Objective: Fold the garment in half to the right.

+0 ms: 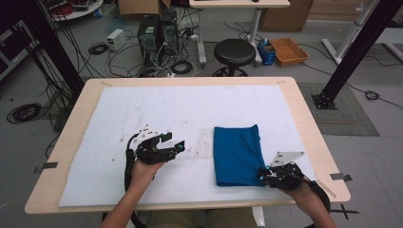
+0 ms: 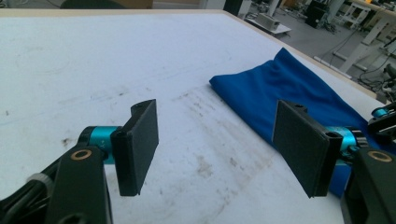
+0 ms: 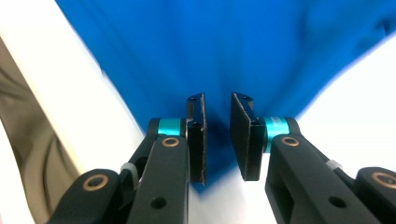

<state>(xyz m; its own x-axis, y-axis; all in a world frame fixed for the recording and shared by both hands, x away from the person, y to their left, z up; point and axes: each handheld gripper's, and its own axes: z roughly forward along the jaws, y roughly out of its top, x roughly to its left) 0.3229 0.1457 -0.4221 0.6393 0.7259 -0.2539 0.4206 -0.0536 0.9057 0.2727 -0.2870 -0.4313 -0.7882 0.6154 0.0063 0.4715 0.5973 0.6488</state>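
A: Cloth [image 1: 237, 154], blue and folded into a rectangle, lies on the white sheet [image 1: 190, 109] covering the surface [image 1: 304, 114], right of centre and toward the near edge.

B: And the right gripper [image 1: 263, 177]?

A: Placed at the near right corner of the cloth. In the right gripper view its jaws stand close together with a narrow gap, the corner of the cloth [image 3: 233, 51] lying between them; whether the pads actually pinch the fabric cannot be told.

B: The left gripper [image 1: 172, 144]?

A: Held over the bare sheet, well apart from the cloth on its left side. In the left gripper view the jaws stand wide apart and hold nothing; the cloth [image 2: 289, 98] lies beyond the far jaw.

B: Containers?

A: On the floor past the surface: an open brown box [image 1: 288, 51], its contents not discernible, just beside a blue bin [image 1: 267, 51] next to a black stool [image 1: 234, 53].

B: Any writing?

A: No legible labels; the sheet carries only scattered brown stains [image 2: 205, 163].
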